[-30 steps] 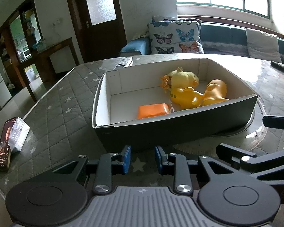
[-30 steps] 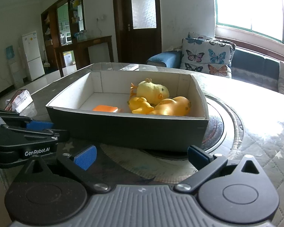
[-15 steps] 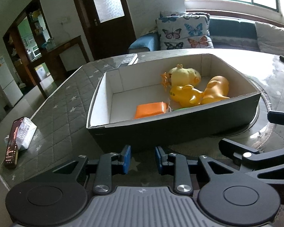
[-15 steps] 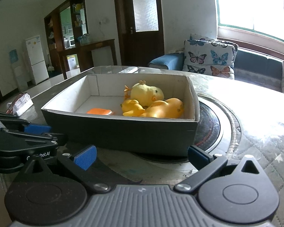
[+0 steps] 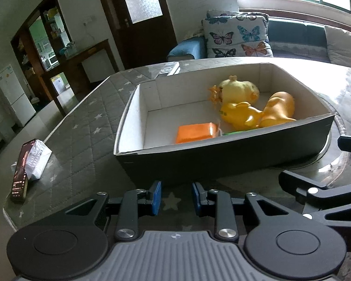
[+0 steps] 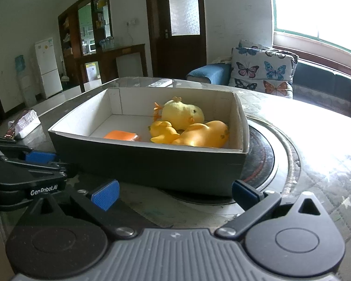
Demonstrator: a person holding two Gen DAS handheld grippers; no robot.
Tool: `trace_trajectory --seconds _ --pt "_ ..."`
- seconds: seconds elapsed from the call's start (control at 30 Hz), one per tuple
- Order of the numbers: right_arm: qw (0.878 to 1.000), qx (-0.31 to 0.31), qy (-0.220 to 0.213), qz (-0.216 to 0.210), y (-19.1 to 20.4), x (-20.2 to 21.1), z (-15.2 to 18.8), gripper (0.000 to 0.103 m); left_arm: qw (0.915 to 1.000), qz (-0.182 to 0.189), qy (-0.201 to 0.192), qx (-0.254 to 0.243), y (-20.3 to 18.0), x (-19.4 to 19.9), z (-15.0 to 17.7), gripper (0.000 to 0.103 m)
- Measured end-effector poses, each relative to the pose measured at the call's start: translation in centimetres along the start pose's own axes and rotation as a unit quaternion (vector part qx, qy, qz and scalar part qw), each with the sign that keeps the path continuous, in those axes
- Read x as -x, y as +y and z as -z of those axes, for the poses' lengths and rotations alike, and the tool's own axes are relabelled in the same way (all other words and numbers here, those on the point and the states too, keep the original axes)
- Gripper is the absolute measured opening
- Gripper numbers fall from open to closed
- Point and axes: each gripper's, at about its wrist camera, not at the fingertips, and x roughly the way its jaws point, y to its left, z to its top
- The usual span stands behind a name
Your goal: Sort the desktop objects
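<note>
A black box with white inside [image 5: 222, 159] [image 6: 152, 164] stands on the table. In it lie a yellow plush chick [image 5: 238, 91] [image 6: 182, 114], a yellow rubber duck [image 5: 241, 117] [image 6: 162, 134], an orange toy [image 5: 278, 112] [image 6: 203, 137] and an orange flat pack [image 5: 195, 132] [image 6: 121, 135]. My left gripper [image 5: 175, 197] is in front of the box's near wall, jaws a narrow gap apart, empty. My right gripper [image 6: 174, 193] is wide open and empty, in front of the box. The left gripper also shows at the left of the right wrist view [image 6: 32, 161].
A phone [image 5: 21, 171] leans on a white tissue pack [image 5: 37, 159] near the table's left edge. A remote [image 5: 169, 68] lies behind the box. A round glass turntable [image 6: 269, 159] is under the box. A sofa with butterfly cushions [image 5: 236, 37] is beyond.
Both grippers have drawn back and risen a little from the box, so more of its inside shows. Jaw openings are the same.
</note>
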Motion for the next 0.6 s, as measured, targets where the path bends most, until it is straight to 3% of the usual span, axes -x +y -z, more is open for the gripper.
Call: trace_trajectory --seconds 0.6 --pt "0.999 -0.001 0.022 0.03 0.7 -1.4 -0.4 0.103 0.9995 0.027 0.009 -0.011 0.4 -2.0 -0.7 0.03"
